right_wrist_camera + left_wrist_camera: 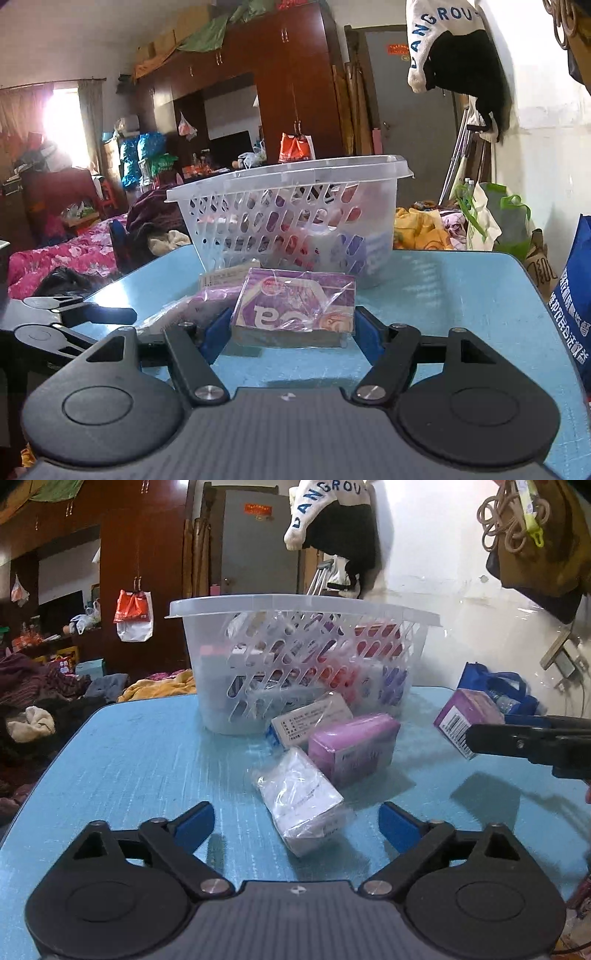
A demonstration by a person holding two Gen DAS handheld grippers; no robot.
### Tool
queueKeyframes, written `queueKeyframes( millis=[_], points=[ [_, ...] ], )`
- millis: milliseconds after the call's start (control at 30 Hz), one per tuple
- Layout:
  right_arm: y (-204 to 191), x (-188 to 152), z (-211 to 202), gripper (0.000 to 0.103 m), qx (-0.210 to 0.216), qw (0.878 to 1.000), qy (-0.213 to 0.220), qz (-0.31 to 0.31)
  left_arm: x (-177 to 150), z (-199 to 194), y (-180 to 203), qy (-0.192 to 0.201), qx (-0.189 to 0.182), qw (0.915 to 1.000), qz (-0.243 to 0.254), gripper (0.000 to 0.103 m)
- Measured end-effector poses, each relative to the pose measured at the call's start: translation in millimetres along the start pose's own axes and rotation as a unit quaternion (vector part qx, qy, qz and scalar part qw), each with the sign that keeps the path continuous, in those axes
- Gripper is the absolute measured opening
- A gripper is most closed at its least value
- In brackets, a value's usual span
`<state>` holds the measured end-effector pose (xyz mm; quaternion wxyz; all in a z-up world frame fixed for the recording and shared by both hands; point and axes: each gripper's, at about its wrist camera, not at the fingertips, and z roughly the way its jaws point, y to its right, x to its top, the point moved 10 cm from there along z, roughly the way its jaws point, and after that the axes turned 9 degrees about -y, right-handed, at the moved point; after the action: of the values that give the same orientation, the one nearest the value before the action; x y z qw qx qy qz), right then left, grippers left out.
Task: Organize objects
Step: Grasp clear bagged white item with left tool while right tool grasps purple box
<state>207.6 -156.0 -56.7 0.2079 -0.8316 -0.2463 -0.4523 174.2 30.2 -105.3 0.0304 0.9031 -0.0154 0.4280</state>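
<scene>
A clear slotted basket [303, 605] with several boxes inside stands at the back of the blue table [147, 760]; it also shows in the right wrist view [288, 173]. In front of it lie a white wrapped box [301, 801], a pink box [352, 746] and a white-blue box [312, 718]. My left gripper [297, 825] is open, low over the table, with the white wrapped box between its fingers. My right gripper [291, 332] is shut on a purple wrapped box [295, 308], also seen in the left wrist view [467, 716] at the right, held above the table.
A blue bag [572, 314] stands at the table's right edge; it also shows in the left wrist view [495, 686]. Beds with piled clothes [62, 254] lie beyond the table's left side. Clothes hang on the wall [332, 520] behind the basket.
</scene>
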Motion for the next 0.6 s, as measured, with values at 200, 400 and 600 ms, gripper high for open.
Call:
queueKeyframes(
  millis=[200,400,600],
  points=[
    [0,-2,2,0.073,0.004,1.0,-0.002,0.002,-1,-1,-5,0.007,0.013,0.9998,-0.015,0.044],
    [1,-3,0,0.074,-0.001,1.0,0.003,0.003,1,-13,-16,0.041,-0.009,0.9986,-0.032,0.043],
    [1,-3,-4,0.074,-0.004,1.0,0.013,0.004,0,-24,-22,0.067,-0.019,0.9971,-0.03,0.043]
  ],
)
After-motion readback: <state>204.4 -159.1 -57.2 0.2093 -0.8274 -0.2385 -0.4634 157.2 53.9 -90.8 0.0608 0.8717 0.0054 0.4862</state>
